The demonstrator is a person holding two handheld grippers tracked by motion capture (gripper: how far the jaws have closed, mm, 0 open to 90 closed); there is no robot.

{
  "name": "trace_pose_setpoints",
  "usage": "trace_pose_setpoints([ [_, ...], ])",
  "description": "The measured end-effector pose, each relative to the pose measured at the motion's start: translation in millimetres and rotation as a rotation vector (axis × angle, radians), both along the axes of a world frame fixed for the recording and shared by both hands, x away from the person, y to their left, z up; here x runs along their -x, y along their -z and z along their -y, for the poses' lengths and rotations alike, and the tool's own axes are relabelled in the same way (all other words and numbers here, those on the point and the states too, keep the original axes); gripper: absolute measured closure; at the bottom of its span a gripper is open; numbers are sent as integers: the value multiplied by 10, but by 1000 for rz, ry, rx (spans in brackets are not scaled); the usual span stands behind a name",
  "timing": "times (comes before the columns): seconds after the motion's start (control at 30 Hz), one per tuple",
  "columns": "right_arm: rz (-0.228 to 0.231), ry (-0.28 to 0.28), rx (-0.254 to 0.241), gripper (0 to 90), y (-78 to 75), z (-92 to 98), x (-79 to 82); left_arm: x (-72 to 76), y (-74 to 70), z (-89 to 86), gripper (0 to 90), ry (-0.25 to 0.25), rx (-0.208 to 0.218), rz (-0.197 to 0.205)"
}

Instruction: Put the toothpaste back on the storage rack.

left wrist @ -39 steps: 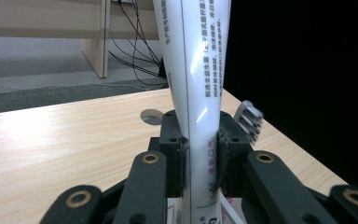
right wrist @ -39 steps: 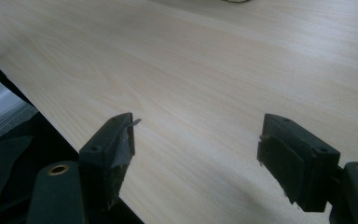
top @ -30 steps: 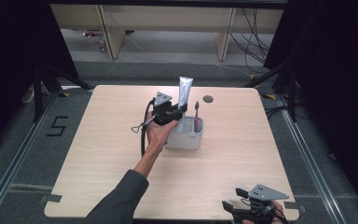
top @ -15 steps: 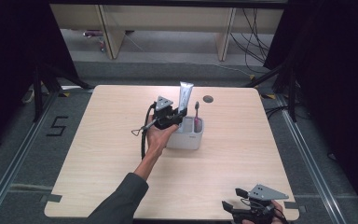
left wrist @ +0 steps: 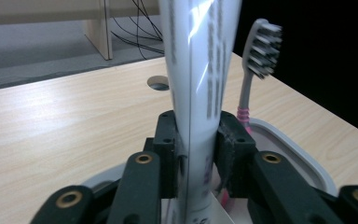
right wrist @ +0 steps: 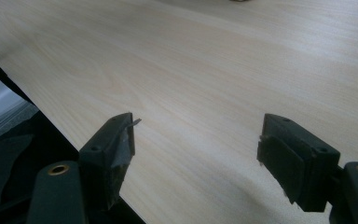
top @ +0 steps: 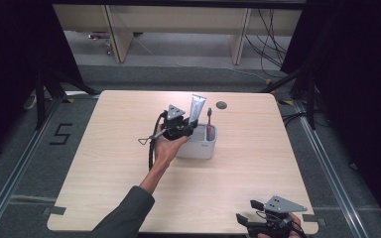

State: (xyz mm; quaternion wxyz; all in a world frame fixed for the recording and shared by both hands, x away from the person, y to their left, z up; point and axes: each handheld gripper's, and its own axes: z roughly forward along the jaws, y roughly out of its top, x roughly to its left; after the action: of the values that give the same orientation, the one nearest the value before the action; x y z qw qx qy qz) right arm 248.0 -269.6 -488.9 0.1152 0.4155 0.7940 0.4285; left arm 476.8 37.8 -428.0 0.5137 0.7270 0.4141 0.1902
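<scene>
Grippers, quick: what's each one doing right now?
Left gripper: jaws just easing open, pads still against the upright toothpaste tube in the holder.
Right gripper: open, empty, above the table.

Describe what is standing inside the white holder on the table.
Inside the white holder stand a toothpaste tube, with the left gripper around its lower part, and a toothbrush with its bristles up. Their lower ends and the holder's floor are hidden by its wall and the gripper.

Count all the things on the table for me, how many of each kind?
Silvery-white toothpaste tube: 1
Grey toothbrush with pink bands: 1
White plastic holder tub: 1
Black two-jaw grippers, left and right: 2
Total: 5
</scene>
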Motion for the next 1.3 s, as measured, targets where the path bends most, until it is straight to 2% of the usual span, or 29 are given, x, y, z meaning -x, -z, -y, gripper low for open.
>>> trace_pose_setpoints([
  [0.07,0,1,1,271,1,1,0,17,13,4,700,5,-38,2],
  [0.2,-10,0,-3,272,3,-5,0,40,27,-3,670,10,-44,-17],
  [0.27,-8,0,-2,271,5,-5,-1,52,16,-7,645,3,-27,-20],
  [0.3,-9,0,-3,271,5,-5,-1,61,2,-14,627,5,-14,-8],
  [0.4,-5,2,1,271,2,0,0,100,-105,-40,554,-1,13,17],
  [0.47,-8,0,-1,271,6,-2,-2,131,-180,-50,539,6,19,24],
  [0.53,-2,1,-3,271,8,-8,-1,162,-228,-59,511,16,2,30],
  [0.7,-2,0,-4,271,9,-9,1,209,-264,-104,460,12,11,24],
  [0.77,1,0,-1,271,12,-11,-1,224,-277,-130,447,9,1,30],
  [0.87,-4,0,-3,271,11,-10,0,251,-313,-167,421,7,13,35],
  [0.97,-5,4,14,271,1,-2,4,289,-364,-207,393,8,20,29],
  [1.0,-4,4,14,271,2,-4,3,315,-395,-234,378,10,7,28],
  [1.07,-2,3,15,271,3,-4,2,330,-408,-248,376,8,4,27],
  [1.13,-5,-5,-7,271,17,-16,-2,352,-426,-273,369,5,11,17],
  [1.3,-1,1,6,271,12,-14,2,394,-446,-337,362,6,-3,9],
])
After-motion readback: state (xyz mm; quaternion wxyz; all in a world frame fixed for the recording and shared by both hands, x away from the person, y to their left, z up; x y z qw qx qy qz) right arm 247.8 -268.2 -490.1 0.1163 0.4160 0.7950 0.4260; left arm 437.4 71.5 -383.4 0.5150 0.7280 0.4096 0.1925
